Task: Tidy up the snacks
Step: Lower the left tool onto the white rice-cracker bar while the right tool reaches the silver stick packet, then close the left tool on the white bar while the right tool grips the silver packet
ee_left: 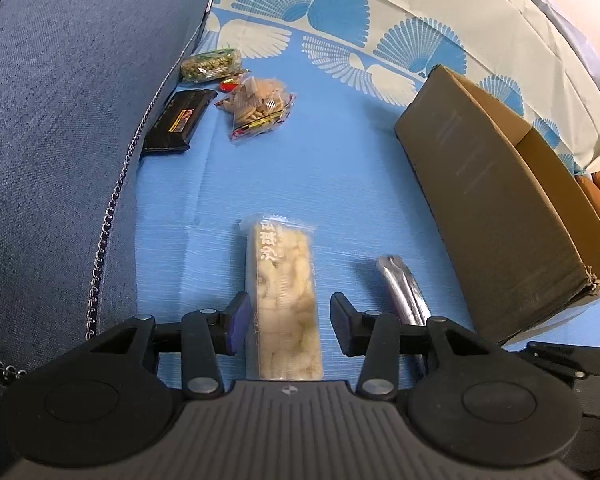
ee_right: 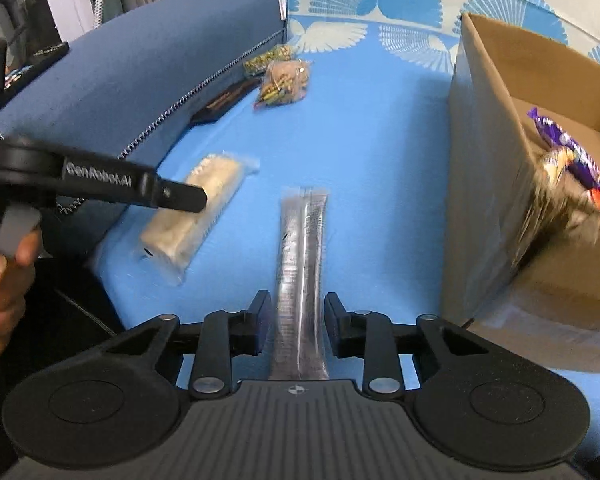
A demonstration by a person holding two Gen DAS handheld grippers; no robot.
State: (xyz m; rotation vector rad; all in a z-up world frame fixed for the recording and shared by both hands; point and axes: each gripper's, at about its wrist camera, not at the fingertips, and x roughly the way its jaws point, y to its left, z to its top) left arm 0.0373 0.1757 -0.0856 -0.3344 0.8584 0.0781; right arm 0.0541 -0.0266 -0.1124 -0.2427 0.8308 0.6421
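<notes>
A clear pack of pale puffed-rice bar [ee_left: 285,292] lies on the blue sheet between the open jaws of my left gripper [ee_left: 288,324]; it also shows in the right wrist view [ee_right: 198,210]. A slim silver stick pack [ee_right: 302,280] lies between the open jaws of my right gripper [ee_right: 296,322], with small gaps on each side; it also shows in the left wrist view [ee_left: 404,294]. A cardboard box [ee_right: 496,152] stands to the right and holds a purple snack bag [ee_right: 572,160]. The box also shows in the left wrist view [ee_left: 488,216].
Further back lie a black bar pack [ee_left: 178,122], a clear bag of biscuits [ee_left: 256,106] and a green nut pack [ee_left: 210,65]. A dark blue sofa arm [ee_left: 60,128] runs along the left. A patterned blue-and-white sheet [ee_left: 340,32] covers the back.
</notes>
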